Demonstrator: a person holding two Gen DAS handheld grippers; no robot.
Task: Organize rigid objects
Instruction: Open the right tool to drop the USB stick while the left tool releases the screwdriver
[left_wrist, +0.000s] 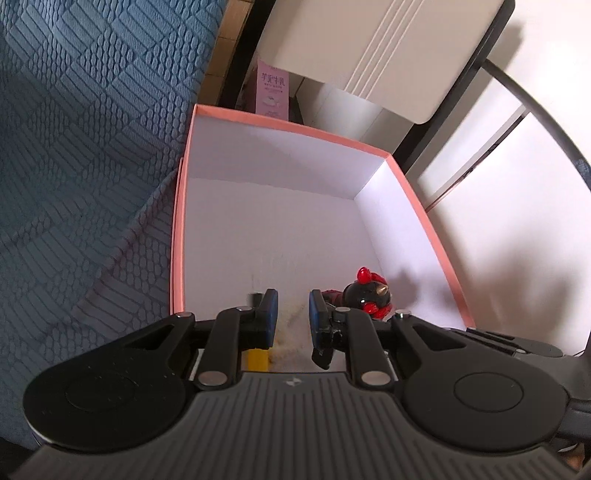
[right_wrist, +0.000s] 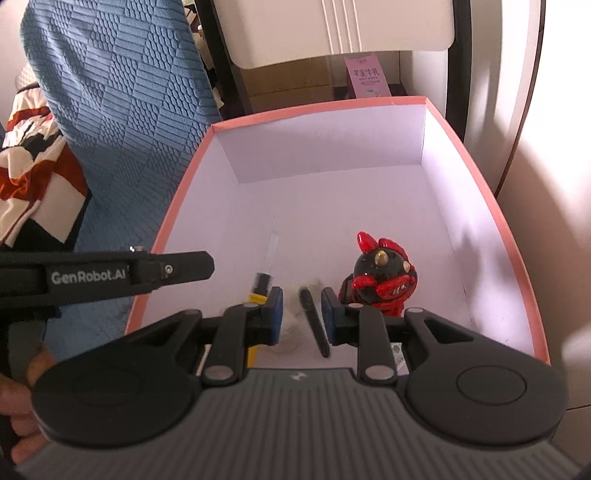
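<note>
A pink-rimmed white box (left_wrist: 266, 118) (right_wrist: 317, 107) lies open below both grippers. On its floor stand a red and black figurine (left_wrist: 364, 293) (right_wrist: 384, 277) and a yellow marker (left_wrist: 257, 360) (right_wrist: 260, 284) with a black cap. My left gripper (left_wrist: 291, 314) (right_wrist: 210, 264) hangs over the box's left side, its pads drawn to a narrow slot. A pale blurred patch (left_wrist: 291, 332) shows in that slot. My right gripper (right_wrist: 302, 310) is just as narrow, with a black pen (right_wrist: 314, 321) and a pale patch (right_wrist: 293, 317) in its gap. Whether either grips anything is unclear.
A blue textured cover (left_wrist: 92, 147) (right_wrist: 122, 92) borders the box on the left, with a red, white and black cloth (right_wrist: 33, 173) beyond it. A white chair (left_wrist: 369, 55) and a pink carton (left_wrist: 271, 90) (right_wrist: 367, 77) stand behind. A hand (right_wrist: 18, 406) holds the left gripper.
</note>
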